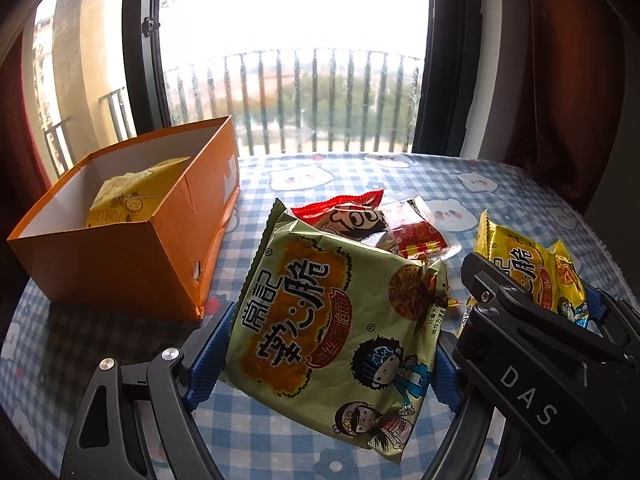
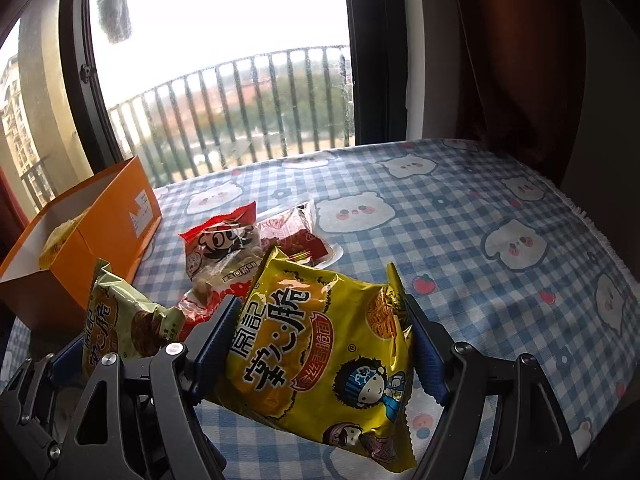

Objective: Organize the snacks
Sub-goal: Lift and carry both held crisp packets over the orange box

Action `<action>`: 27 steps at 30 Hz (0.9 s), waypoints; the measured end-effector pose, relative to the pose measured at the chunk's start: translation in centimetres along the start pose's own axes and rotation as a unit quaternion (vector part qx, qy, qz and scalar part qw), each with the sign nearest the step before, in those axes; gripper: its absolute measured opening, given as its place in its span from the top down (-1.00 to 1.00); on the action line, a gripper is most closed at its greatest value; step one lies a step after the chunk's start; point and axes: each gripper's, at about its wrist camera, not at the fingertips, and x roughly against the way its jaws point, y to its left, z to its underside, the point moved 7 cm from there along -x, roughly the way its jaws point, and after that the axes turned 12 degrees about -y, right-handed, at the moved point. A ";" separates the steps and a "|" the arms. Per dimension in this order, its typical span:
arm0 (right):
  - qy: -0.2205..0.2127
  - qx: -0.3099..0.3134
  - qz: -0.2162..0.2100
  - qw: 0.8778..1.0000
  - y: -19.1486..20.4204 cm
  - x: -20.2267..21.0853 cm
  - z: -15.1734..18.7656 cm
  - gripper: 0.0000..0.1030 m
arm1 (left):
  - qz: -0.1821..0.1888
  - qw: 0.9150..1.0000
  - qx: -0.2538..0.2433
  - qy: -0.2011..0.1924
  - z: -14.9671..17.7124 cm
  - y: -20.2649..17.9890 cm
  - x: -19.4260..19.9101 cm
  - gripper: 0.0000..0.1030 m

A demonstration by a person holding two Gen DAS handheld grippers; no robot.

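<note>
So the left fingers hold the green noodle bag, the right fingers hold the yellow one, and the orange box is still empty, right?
Not quite: the orange box isn't empty. The left wrist view shows a yellow packet already inside. The rest is right: green noodle bag in the left fingers, yellow one in the right fingers.

A table draped in a blue checked cloth with cartoon bears carried an open orange box at its left. Near the middle lay a red snack packet touching a clear-wrapped red packet.
</note>
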 end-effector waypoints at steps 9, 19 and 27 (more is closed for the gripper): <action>-0.038 0.012 -0.027 0.999 3.0 2.6 -3.6 -0.55 | -0.016 0.999 0.014 -0.043 -3.2 2.3 2.7 -0.66; -0.075 0.032 -0.060 0.995 6.8 4.0 -7.1 -0.55 | -0.035 0.996 0.040 -0.077 -6.2 5.5 4.5 -0.66; -0.097 0.048 -0.083 0.991 10.9 3.9 -9.0 -0.55 | -0.053 0.992 0.055 -0.101 -8.3 9.5 4.7 -0.66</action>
